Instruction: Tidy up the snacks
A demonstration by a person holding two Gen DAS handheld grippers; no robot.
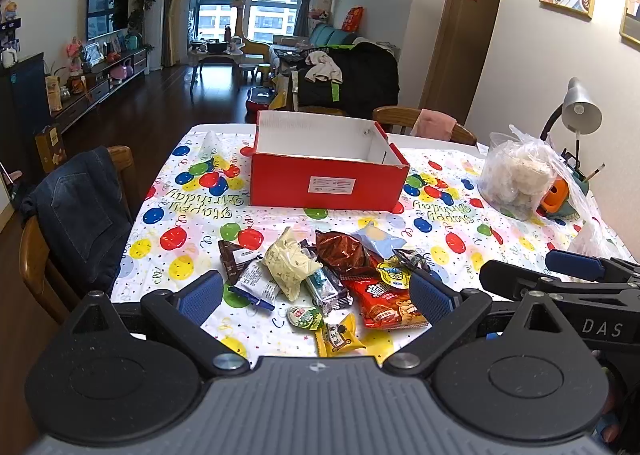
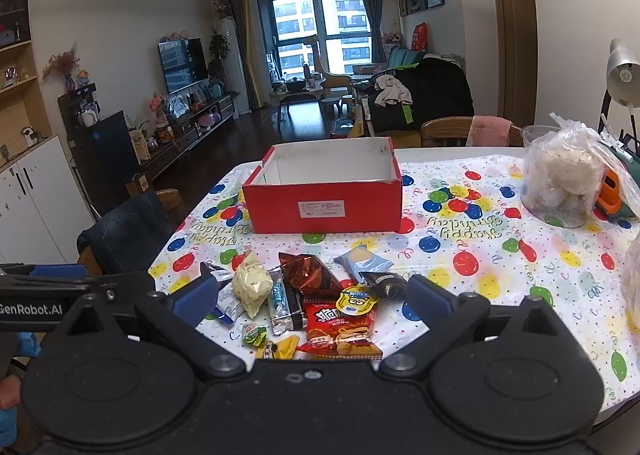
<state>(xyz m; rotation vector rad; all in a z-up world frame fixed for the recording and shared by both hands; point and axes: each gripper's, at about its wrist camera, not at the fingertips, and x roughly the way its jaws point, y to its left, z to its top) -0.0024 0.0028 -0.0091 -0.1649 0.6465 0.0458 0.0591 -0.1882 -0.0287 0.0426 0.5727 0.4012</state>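
A pile of snack packets lies on the balloon tablecloth (image 1: 180,239) near the front edge: a pale yellow bag (image 1: 290,261) (image 2: 251,287), a dark red foil bag (image 1: 340,251) (image 2: 306,269), a red biscuit packet (image 1: 386,303) (image 2: 340,329), a light blue packet (image 1: 378,239) (image 2: 364,259). Behind the pile stands an empty red box (image 1: 324,185) (image 2: 324,203) with a white inside. My left gripper (image 1: 316,295) hovers open above the pile. My right gripper (image 2: 312,297) is open too, beside it; its blue-padded finger (image 1: 576,261) shows at the right of the left wrist view.
A plastic bag of white items (image 1: 516,179) (image 2: 564,179) and a desk lamp (image 1: 580,111) stand at the table's right. Wooden chairs sit at the left, one with jeans (image 1: 76,207) over it, and another behind the table (image 2: 452,131).
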